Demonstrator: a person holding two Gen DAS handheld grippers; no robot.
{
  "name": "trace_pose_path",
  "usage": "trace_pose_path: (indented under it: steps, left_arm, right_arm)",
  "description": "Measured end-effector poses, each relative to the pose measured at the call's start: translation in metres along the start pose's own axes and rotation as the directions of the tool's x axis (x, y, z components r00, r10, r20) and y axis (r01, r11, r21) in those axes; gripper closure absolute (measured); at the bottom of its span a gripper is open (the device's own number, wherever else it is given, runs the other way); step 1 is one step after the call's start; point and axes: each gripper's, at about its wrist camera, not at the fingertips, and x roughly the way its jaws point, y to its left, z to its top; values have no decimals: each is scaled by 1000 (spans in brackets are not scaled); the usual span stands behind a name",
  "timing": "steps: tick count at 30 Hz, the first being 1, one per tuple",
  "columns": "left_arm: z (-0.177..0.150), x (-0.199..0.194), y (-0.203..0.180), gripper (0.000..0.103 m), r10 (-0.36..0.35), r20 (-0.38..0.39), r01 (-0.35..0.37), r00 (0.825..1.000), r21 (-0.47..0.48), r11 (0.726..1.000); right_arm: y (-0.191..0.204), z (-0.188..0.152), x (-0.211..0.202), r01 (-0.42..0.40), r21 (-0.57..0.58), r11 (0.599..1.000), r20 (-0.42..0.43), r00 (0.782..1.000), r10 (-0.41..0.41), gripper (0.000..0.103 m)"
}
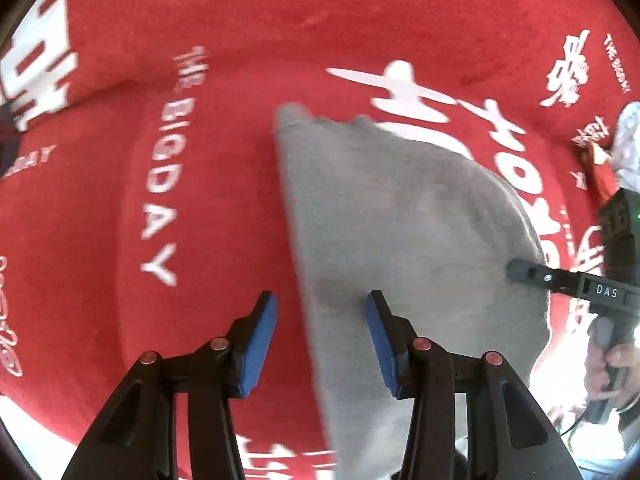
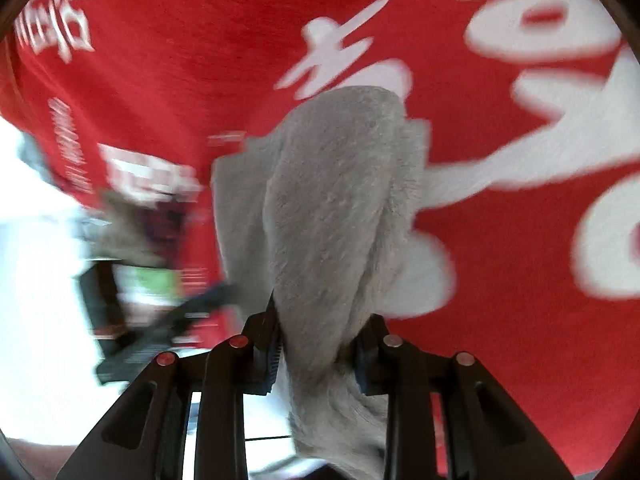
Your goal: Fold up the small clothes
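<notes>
A small grey garment [image 1: 404, 216] lies on a red cloth with white lettering [image 1: 192, 80]. My left gripper [image 1: 320, 332] is open just above the garment's near left edge, blue pads apart, holding nothing. My right gripper [image 2: 316, 344] is shut on a bunched fold of the grey garment [image 2: 332, 200], which drapes forward from the jaws over the red cloth [image 2: 180, 40]. The right gripper also shows in the left wrist view [image 1: 516, 270], at the garment's right edge. The right wrist view is blurred by motion.
The red cloth covers the whole work surface. A person's hand [image 1: 608, 360] holds the right gripper's handle at the far right. The left gripper appears as a dark blurred shape [image 2: 152, 320] at the left of the right wrist view.
</notes>
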Motion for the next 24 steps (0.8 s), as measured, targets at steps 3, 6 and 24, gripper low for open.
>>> trace_pose_path:
  steps: [3,6,24]
  left_arm:
    - [-5,-4,18,55,79,-3,-79,997,-9,997]
    - [-7,-10,25,55,75,6,-75,997,-24,997]
    - [-31,15,-36,53,9,6,-9,1000,36,999]
  right_arm:
    - [2,-2,-12,209,-55,976,49,977,-207,55]
    - [-1,-14,-28,272,-40,962,84,960,-268,54]
    - [4,-51,-9,317,-65,946,88,946,-311,95]
